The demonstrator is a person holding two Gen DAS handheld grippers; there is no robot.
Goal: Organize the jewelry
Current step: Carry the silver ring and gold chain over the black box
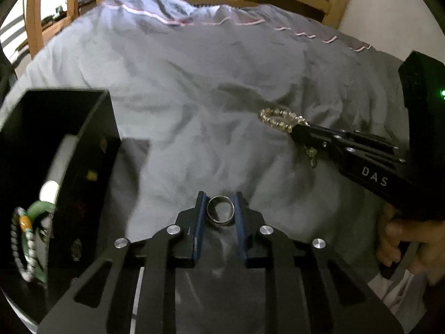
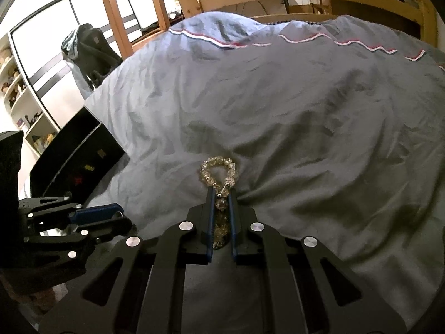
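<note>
A: Logging the left gripper [image 1: 220,204]. What is it carrying?

B: It is clamping a silver ring [image 1: 220,213]. The ring is sitting upright between the two blue pads [image 1: 200,217], one pad pressing on each side, near the fingertips. Ring and gripper are hanging above the grey duvet [image 1: 194,89].

A: And the right gripper [image 2: 221,194]?

B: Its jaws are standing nearly together, pinching a clear beaded bracelet [image 2: 219,171]. The loop is sticking out past the fingertips; the remaining beads are trailing back down the narrow gap between the pads. In the left wrist view the same right gripper [image 1: 296,129] is coming in from the right, the bracelet [image 1: 281,119] projecting from its tip and a few beads dangling below the fingers.

A: Where is the box relative to both?

B: The black jewelry box [image 1: 64,144] is lying open on the duvet, just left of the left gripper and well apart from the right one. Inside, a green bangle [image 1: 37,208] and a white bead bracelet [image 1: 16,247] are looped around a pale roll [image 1: 59,161].

A: Is the bracelet touching the duvet?

B: I cannot tell.
</note>
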